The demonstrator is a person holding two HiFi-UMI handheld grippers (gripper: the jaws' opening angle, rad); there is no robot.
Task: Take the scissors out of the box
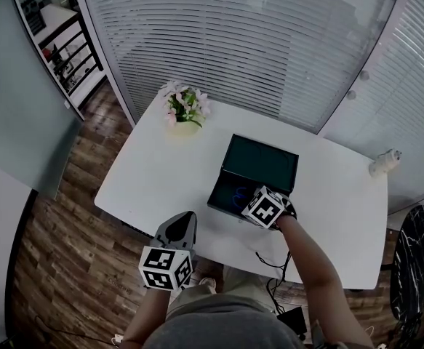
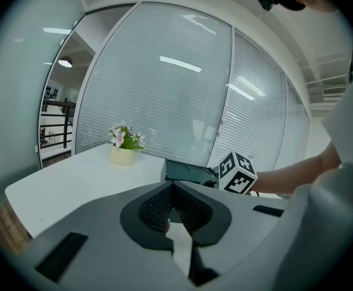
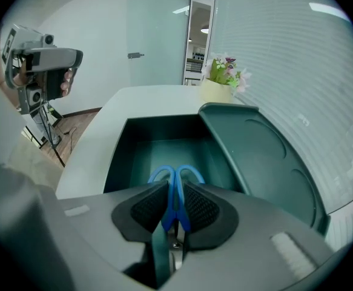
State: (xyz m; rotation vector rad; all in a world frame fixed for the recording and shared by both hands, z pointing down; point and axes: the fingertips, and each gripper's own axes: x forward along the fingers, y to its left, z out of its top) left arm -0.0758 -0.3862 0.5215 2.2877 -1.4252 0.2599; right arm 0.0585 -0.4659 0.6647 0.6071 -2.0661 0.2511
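Note:
A dark green box point(image 1: 230, 203) lies open on the white table point(image 1: 153, 173), its lid point(image 1: 259, 164) standing up at the far side. Blue-handled scissors point(image 3: 158, 174) lie inside it, and a bit of blue scissors handle point(image 1: 238, 193) shows in the head view. My right gripper point(image 3: 175, 191) reaches down into the box point(image 3: 118, 156), its pads pressed on the scissor handles just behind the loops. My left gripper point(image 1: 185, 220) hovers at the table's near edge, left of the box. Its jaws point(image 2: 171, 190) meet at the tips with nothing between them.
A pot of pink flowers point(image 1: 185, 115) stands at the table's far left corner. A small white device point(image 1: 383, 161) sits at the right end. Cables point(image 1: 273, 267) hang off the near edge. A camera rig point(image 3: 40, 59) stands on the floor, and a black round table point(image 1: 415, 260) is at right.

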